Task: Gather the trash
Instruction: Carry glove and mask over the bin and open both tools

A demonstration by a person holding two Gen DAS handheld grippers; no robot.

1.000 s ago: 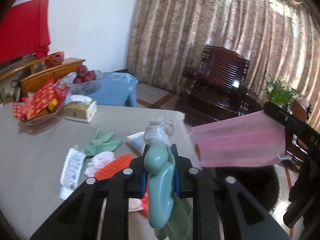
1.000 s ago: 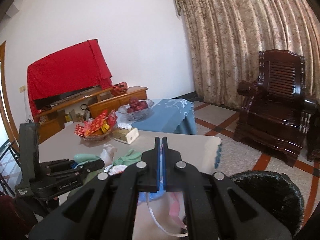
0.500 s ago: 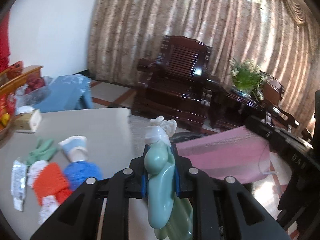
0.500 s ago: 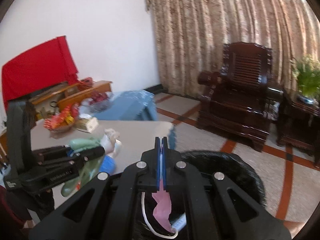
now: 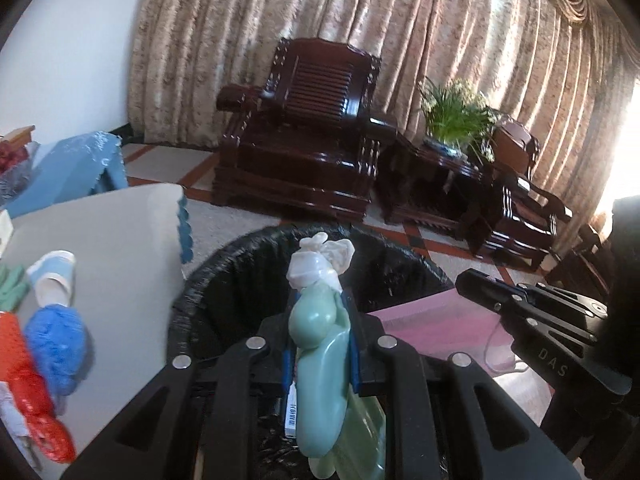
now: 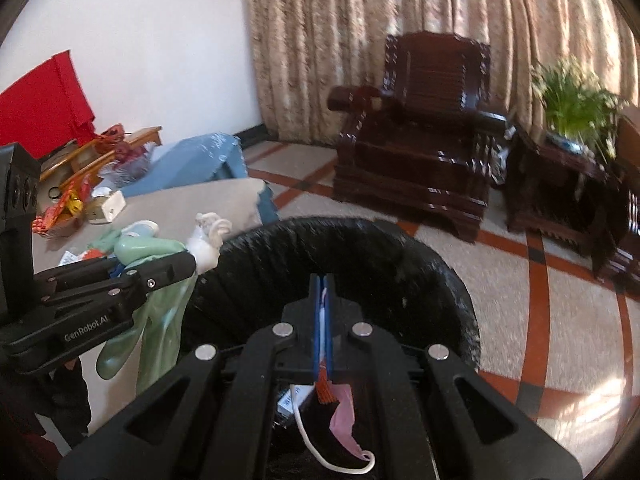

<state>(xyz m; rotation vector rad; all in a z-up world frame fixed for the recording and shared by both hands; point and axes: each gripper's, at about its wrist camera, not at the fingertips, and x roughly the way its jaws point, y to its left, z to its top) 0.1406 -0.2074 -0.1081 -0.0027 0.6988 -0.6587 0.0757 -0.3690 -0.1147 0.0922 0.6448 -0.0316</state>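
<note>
Both tongs over the black-lined trash bin point(image 5: 400, 276)
Left tongs point(image 5: 320, 320) clench a green rubber glove point(image 5: 320, 380); right tongs point(image 6: 324, 296) clench a pink face mask point(image 5: 432, 320); other litter lies on the table point(image 5: 120, 240).

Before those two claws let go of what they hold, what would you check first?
1. Left gripper shut on green rubber glove: ok.
2. Right gripper shut on pink face mask: ok.
3. Glove hangs over the black trash bin: ok.
4. Mask over the bin opening: ok.
5. Room left in the bin: cannot tell.
6. Table cleared: not ok; blue shoe cover remains.
</note>
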